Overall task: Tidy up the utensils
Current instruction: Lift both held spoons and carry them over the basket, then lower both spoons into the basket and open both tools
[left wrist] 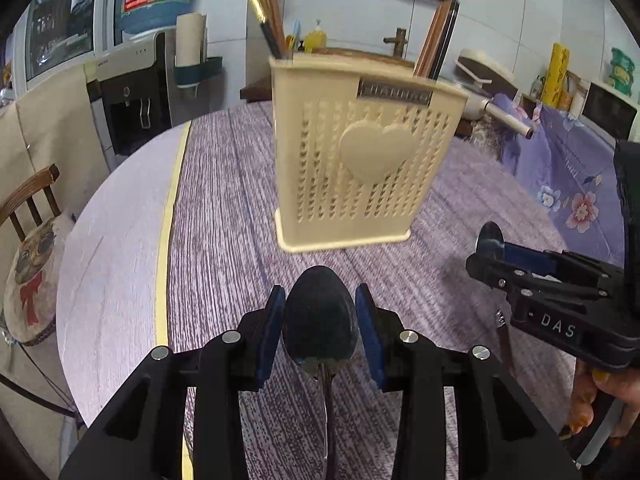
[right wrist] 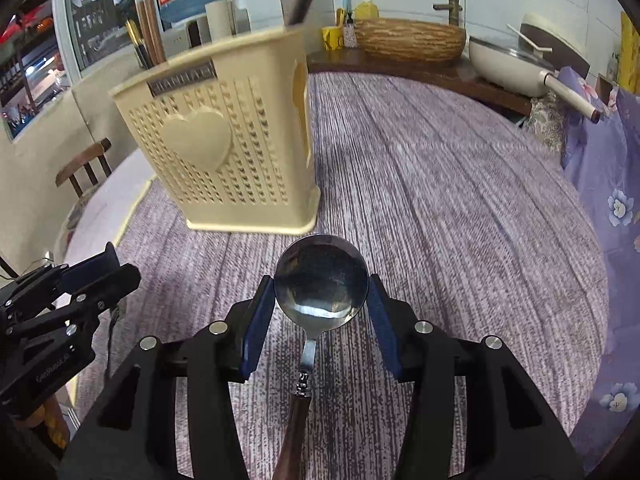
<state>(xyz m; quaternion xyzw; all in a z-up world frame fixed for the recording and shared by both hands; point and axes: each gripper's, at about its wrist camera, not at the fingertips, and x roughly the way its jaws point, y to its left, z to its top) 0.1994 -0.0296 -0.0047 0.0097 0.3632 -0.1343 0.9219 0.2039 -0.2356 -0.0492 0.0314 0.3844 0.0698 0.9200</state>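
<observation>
A cream plastic utensil holder (left wrist: 360, 152) with a raised heart stands upright on the purple-clothed table (left wrist: 224, 208), with chopsticks (left wrist: 272, 16) sticking out of it. My left gripper (left wrist: 320, 296) is shut on the bowl of a dark metal spoon (left wrist: 320, 320), whose handle hangs down toward the camera. It hovers above the cloth in front of the holder. To its right, my right gripper (left wrist: 486, 248) is also off the table. In the right wrist view, that gripper (right wrist: 320, 284) is shut on a round shiny spoon (right wrist: 320, 280) with a wooden handle. The holder (right wrist: 224, 152) is ahead-left and the left gripper (right wrist: 108, 264) is at the left edge.
A wooden chair (left wrist: 28, 200) with a printed cushion stands left of the table, with a water dispenser (left wrist: 128, 108) behind it. A white pan (right wrist: 512, 68) and a woven basket (right wrist: 408, 40) sit on the far counter. Floral cloth (right wrist: 616, 208) drapes along the right.
</observation>
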